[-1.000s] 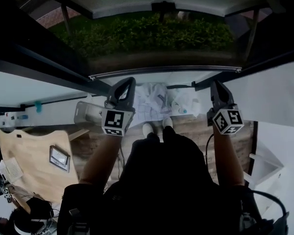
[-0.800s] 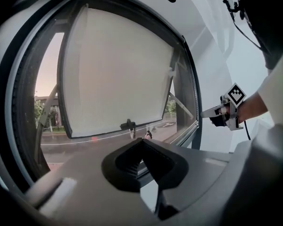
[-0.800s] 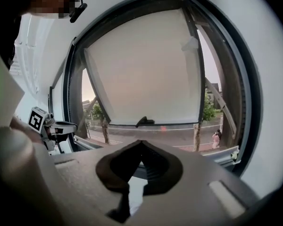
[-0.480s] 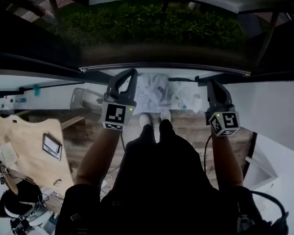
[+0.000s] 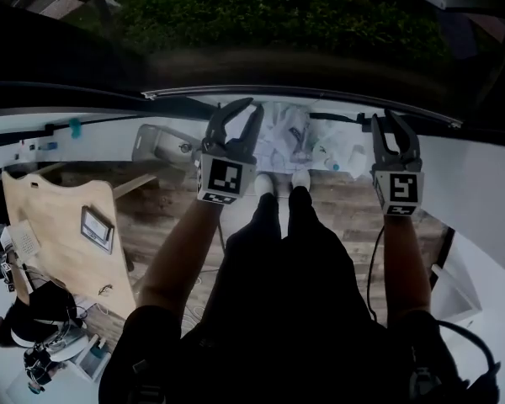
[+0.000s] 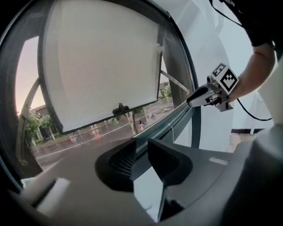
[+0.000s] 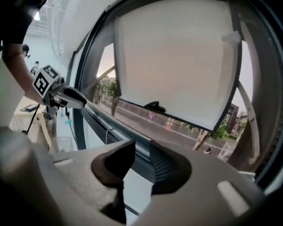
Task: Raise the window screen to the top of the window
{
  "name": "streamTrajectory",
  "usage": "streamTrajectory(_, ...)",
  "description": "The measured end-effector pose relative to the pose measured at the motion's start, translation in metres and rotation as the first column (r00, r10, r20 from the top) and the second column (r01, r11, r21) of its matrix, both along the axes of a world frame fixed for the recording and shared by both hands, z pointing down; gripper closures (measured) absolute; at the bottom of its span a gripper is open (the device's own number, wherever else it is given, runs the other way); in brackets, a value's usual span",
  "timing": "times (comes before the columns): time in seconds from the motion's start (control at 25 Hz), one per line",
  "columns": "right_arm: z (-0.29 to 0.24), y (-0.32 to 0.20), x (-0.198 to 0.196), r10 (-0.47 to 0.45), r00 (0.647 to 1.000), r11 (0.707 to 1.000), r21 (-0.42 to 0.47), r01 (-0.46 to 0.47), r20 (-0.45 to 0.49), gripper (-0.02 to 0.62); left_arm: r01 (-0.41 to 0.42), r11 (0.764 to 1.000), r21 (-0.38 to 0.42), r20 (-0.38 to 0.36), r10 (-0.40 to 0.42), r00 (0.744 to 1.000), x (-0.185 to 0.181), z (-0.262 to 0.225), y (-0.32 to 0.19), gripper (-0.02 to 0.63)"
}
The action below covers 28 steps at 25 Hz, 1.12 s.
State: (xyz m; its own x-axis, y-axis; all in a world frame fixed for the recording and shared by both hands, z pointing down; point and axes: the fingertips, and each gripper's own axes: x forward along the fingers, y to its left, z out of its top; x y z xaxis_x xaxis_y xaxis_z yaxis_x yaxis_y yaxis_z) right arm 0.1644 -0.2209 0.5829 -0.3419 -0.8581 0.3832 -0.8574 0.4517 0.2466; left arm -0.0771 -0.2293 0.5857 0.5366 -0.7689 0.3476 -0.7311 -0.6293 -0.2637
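Observation:
The white window screen [image 6: 104, 65] hangs high in the window in the left gripper view, its dark bottom bar with a small handle [image 6: 120, 109] well above the sill. It shows again as the screen [image 7: 179, 60] with its handle [image 7: 153, 106] in the right gripper view. My left gripper [image 5: 236, 114] and right gripper [image 5: 393, 129] point at the window's lower rail [image 5: 303, 95], a little short of it. Both are opening, and nothing lies between the jaws of the left gripper [image 6: 141, 147] or the right gripper [image 7: 141, 157]. Each gripper appears in the other's view, level with the sill.
A hedge [image 5: 278, 15] lies outside below the window. On the floor are a wooden board [image 5: 59, 234] at left, a grey basket [image 5: 160, 146], and white bags and papers [image 5: 290, 137] under the window. A white shelf [image 5: 463, 284] stands at right. White walls flank the window.
Both grippers' jaws were shut in the earlier frames and now stand apart. Both hands have come down a little and rolled at the wrist.

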Motion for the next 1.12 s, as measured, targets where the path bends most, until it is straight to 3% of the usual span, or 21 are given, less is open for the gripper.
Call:
streamTrajectory(0.16, 0.009, -0.002, -0.012, -0.081, 0.982, 0.996, 0.027, 0.086, -0.168, 0.464, -0.092, 0.996, -0.021, 0.089, 0.093, 0.992, 0.012, 0.016, 0.001, 0.426)
streamTrajectory(0.28, 0.023, -0.001, -0.010, -0.099, 0.963, 0.995, -0.010, 0.100, -0.249, 0.464, -0.132, 0.991, -0.011, 0.134, 0.132, 0.982, 0.018, 0.024, 0.003, 0.423)
streamTrajectory(0.48, 0.034, -0.007, 0.002, -0.097, 0.923, 0.995, -0.032, 0.092, -0.373, 0.465, -0.151, 0.989, -0.005, 0.189, 0.149, 0.971, 0.019, 0.035, 0.000, 0.430)
streamTrajectory(0.8, 0.047, -0.012, 0.004, -0.154, 0.854, 0.988, -0.074, 0.135, -0.496, 0.465, -0.143, 0.990, -0.008, 0.263, 0.140, 0.954, 0.013, 0.048, -0.008, 0.474)
streamTrajectory(1.0, 0.050, -0.013, 0.004, -0.196, 0.785, 0.980, -0.101, 0.169, -0.588, 0.475, -0.105, 0.991, 0.087, 0.410, 0.061, 0.910, -0.003, 0.042, -0.019, 0.535)
streamTrajectory(1.12, 0.050, -0.015, 0.005, -0.216, 0.768, 0.976, -0.129, 0.174, -0.603, 0.492, -0.126, 0.988, 0.094, 0.463, 0.069, 0.884, -0.006, 0.041, -0.023, 0.549)
